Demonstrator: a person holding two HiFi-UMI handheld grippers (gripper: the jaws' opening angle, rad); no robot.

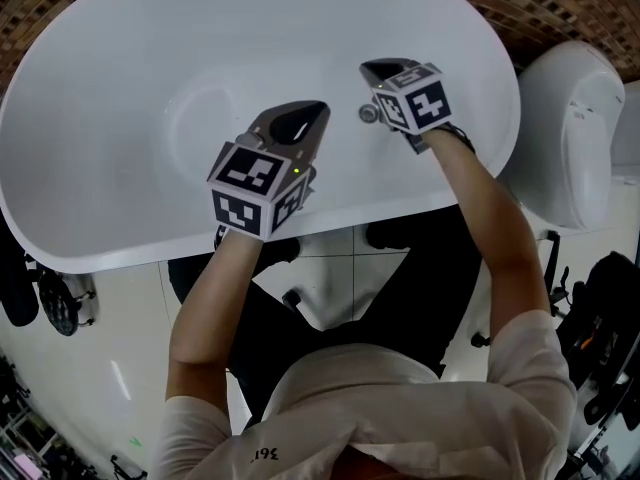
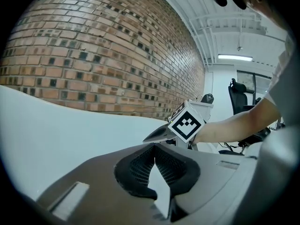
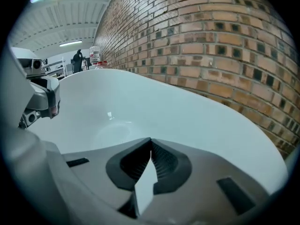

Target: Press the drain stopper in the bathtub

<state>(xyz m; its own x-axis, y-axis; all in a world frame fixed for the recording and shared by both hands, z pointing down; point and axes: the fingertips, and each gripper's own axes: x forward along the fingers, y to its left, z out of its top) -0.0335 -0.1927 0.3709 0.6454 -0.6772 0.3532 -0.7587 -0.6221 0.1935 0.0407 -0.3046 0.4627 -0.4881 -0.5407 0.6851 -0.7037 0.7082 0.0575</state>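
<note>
Your right gripper (image 1: 378, 69), pressed together and empty, is nearer. What looks like the chrome drain stopper (image 1: 368, 113) sits just beside it in the bathtub (image 1: 110, 98), on your side. Your left gripper (image 1: 312, 114) is also closed.

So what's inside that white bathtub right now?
Bare white bathtub, with a small round metal fitting beside the right gripper. It and the left gripper hide patches of floor.
</note>
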